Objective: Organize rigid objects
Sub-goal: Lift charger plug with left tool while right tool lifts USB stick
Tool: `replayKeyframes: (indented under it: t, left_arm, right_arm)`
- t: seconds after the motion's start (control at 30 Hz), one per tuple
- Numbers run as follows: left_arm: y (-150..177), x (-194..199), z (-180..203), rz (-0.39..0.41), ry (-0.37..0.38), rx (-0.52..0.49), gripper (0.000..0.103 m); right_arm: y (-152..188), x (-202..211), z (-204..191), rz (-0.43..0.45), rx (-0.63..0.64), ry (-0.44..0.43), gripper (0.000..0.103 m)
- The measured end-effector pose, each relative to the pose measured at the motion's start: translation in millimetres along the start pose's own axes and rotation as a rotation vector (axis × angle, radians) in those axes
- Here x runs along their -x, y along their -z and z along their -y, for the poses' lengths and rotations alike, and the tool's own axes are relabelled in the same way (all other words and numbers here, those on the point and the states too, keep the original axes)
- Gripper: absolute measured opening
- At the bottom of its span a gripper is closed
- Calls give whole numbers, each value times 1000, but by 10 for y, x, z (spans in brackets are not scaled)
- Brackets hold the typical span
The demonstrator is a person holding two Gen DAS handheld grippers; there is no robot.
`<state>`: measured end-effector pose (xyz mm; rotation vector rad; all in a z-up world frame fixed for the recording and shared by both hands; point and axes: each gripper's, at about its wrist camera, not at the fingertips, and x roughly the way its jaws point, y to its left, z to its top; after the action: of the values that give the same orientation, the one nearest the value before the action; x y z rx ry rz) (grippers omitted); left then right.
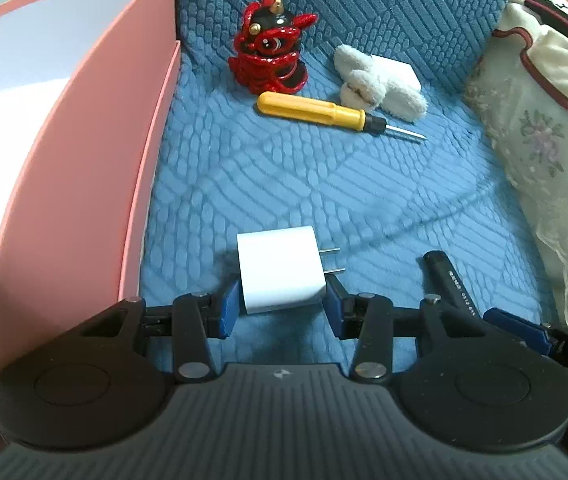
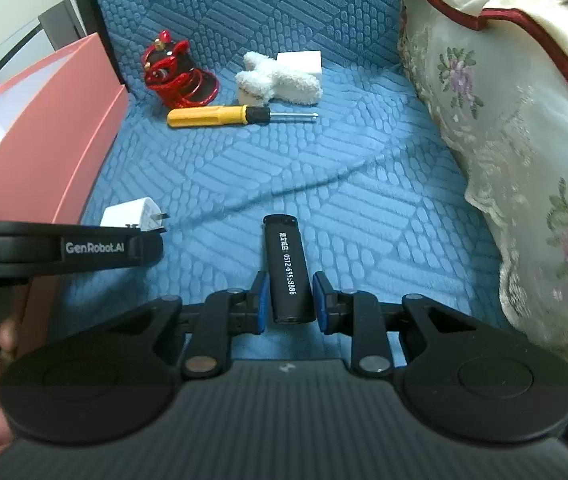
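Observation:
A white charger plug point(image 1: 280, 270) lies on the blue sofa cover, and my left gripper point(image 1: 282, 306) is shut on its near end, both blue pads touching its sides. The plug also shows in the right wrist view point(image 2: 134, 214) behind the left gripper's body. A black lighter point(image 2: 287, 270) with white print lies between the pads of my right gripper point(image 2: 288, 300); small gaps show on both sides, so the gripper is open around it. The lighter also shows in the left wrist view point(image 1: 449, 282). A pink box point(image 1: 64, 168) with a white inside stands at the left.
At the back lie a yellow screwdriver point(image 1: 323, 112), a red and black lion figurine point(image 1: 270, 46) and a white plush toy point(image 1: 379, 80) against a white block point(image 2: 299, 62). A lace floral cover point(image 2: 523, 128) drapes the sofa arm at the right.

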<state>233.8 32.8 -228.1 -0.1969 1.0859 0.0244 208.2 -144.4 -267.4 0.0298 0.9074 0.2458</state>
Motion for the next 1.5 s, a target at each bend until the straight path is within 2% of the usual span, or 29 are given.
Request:
replayKeyframes:
  t: [0.2,0.57,0.8,0.87,1.07,1.5]
  left_arm:
    - [156,114,-6,19,-39,-40,50]
    - [137,144,-38,26,-9,-16,50]
    - [119,141,-41,27,0,-9,50]
    - [114,139,-43,28,2,-6,50]
    - [118,104,-40,22,-2,-10,50]
    - [79,351,-1,57,60,-6,50]
  right_arm:
    - [153,39,-71,-21,12,-13,28]
    - [71,-149,-100,-35,6,-5,31]
    - [32,-221,-184,-7,66,26,32]
    - [18,-225,-190,-6,71,20,27]
    - [-2,-186,-53,-1,-22,27,27]
    - [-59,129,-63,42,-14,9,27]
